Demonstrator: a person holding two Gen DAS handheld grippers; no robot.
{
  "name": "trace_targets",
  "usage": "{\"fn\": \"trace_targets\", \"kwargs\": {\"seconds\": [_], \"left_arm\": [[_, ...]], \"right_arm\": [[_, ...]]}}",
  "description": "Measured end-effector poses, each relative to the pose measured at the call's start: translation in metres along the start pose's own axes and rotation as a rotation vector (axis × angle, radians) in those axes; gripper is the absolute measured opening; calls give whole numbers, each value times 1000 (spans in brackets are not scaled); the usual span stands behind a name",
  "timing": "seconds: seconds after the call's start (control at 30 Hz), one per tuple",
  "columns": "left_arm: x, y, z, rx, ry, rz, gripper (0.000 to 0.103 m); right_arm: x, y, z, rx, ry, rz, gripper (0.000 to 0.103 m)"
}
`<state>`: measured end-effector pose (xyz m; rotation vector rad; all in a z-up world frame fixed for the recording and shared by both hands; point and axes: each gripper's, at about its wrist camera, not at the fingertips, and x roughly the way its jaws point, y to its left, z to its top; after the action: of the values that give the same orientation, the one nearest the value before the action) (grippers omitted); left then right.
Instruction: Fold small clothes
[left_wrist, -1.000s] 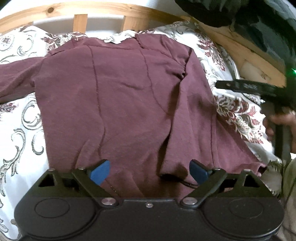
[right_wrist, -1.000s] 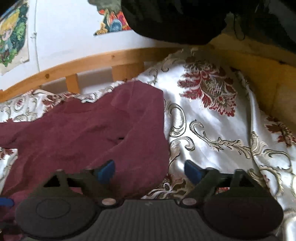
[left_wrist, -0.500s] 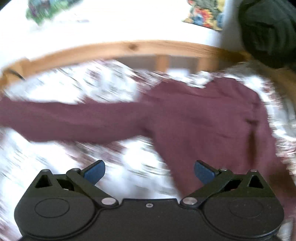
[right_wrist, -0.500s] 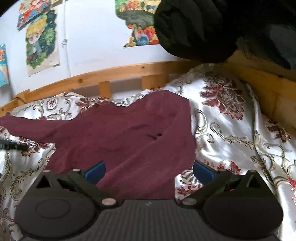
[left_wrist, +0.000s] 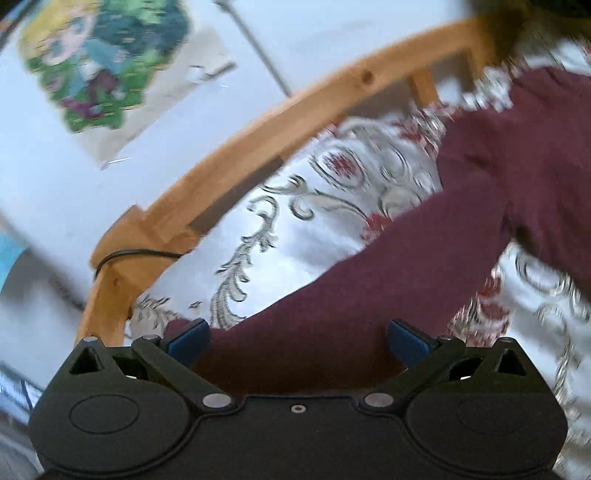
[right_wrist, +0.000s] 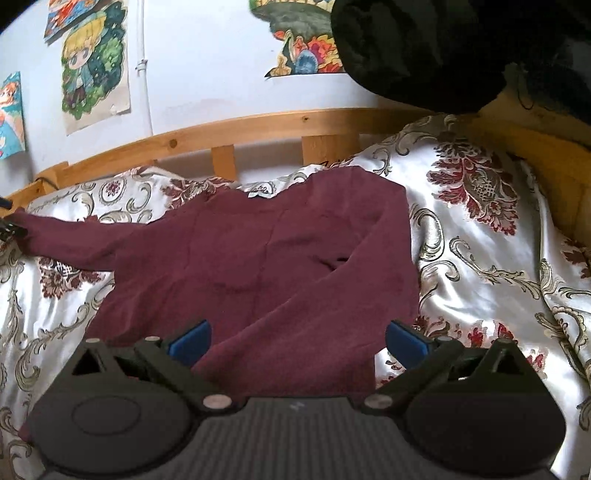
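Observation:
A maroon long-sleeved top (right_wrist: 258, 266) lies spread on the patterned white bedspread (right_wrist: 480, 266). Its right sleeve is folded across the body; its left sleeve (left_wrist: 369, 288) stretches out to the left. My left gripper (left_wrist: 297, 338) is open over the outer end of that left sleeve, the cloth lying between its blue pads. My right gripper (right_wrist: 297, 338) is open just above the folded right sleeve and lower body of the top. The tip of the left gripper (right_wrist: 9, 229) shows at the far left edge of the right wrist view, at the sleeve's cuff.
A wooden bed rail (right_wrist: 258, 129) runs along the far side, with a corner post (left_wrist: 122, 251) and a black cable near the left gripper. Posters hang on the wall (right_wrist: 96, 62). A dark bundle (right_wrist: 424, 48) hangs at the upper right.
My left gripper has swung left from the hem of the top, along the outstretched left sleeve to its end. My right gripper has drawn back and risen, showing more of the top.

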<state>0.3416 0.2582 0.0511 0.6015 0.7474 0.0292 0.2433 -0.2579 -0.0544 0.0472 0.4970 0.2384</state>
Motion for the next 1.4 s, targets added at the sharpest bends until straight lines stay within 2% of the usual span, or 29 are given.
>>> {"fn": "trace_targets", "kwargs": {"seconds": [0.2,0.27,0.37,0.47,0.53,0.57,0.63,0.7,0.83,0.97,1.07,1.27,1.4], "left_arm": [[30,-1,3,73,110,-30,102],[35,0,5,56,138,-46,100],[35,2,8,2,167,-73,91],[31,0,8,-33,188,-84,78],[27,-1,8,-57,196,-85,57],[24,0,8,-74,200,-87,50],[20,0,8,-120,218,-91,27],[12,-3,10,-150,232,-106,17],[-5,-12,20,-165,255,-106,14],[-33,-19,34,-282,276,-112,14],[-54,-35,45,-319,272,-157,14],[-88,-92,54,-280,222,-257,14],[-97,-134,53,-265,199,-343,14]], "right_arm": [[4,0,-1,3,15,1,103],[5,0,0,0,19,3,103],[6,2,0,-2,23,8,103],[3,2,1,0,11,14,103],[1,1,2,4,2,15,103],[-1,1,2,8,-2,16,103],[-4,-1,3,21,-14,18,103],[-8,-4,5,33,-26,20,103],[-18,-12,7,69,-58,29,103],[-26,-19,9,98,-85,34,103],[-30,-24,11,120,-99,44,103],[-34,-31,10,159,-100,62,103],[-34,-32,9,171,-91,63,103]]}}
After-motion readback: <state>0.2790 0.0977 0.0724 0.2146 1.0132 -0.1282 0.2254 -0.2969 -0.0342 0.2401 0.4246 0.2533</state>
